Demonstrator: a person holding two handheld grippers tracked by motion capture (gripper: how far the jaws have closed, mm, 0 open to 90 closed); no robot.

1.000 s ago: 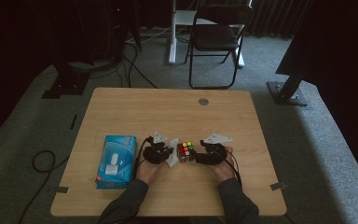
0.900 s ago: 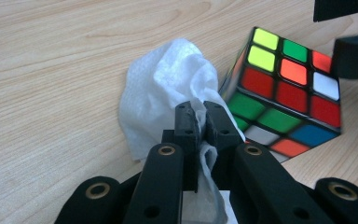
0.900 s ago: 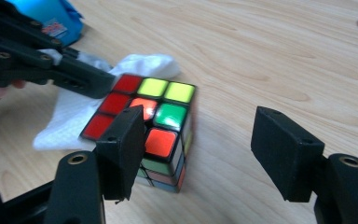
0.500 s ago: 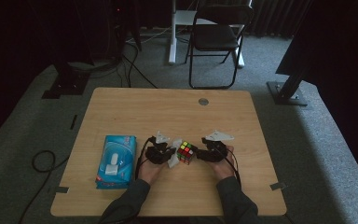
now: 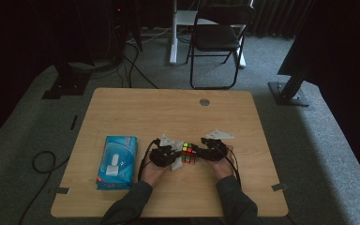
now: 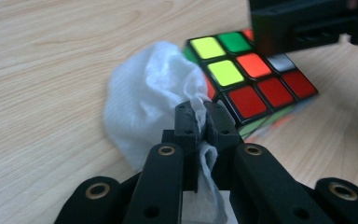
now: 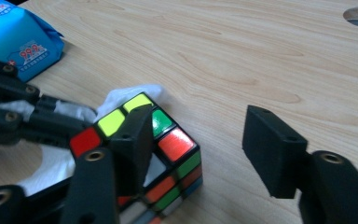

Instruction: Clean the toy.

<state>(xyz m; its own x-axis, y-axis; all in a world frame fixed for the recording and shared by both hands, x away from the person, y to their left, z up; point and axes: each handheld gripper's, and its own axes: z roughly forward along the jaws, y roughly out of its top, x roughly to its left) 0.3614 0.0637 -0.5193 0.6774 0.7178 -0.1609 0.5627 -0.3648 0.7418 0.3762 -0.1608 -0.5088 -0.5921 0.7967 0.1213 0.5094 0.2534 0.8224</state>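
While the left gripper has its fingers clamped on a tissue touching the cube near the worktop's front edge, the right gripper's fingers stand apart; unbraced, the cube could skid when wiped

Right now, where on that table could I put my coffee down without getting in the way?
The far half, around the round hole, is bare wood. The near middle is crowded: both grippers flank the puzzle cube and a white wipe, with the blue tissue pack near the left edge.

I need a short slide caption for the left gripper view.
Left gripper pinching a white tissue beside a Rubik's cube.
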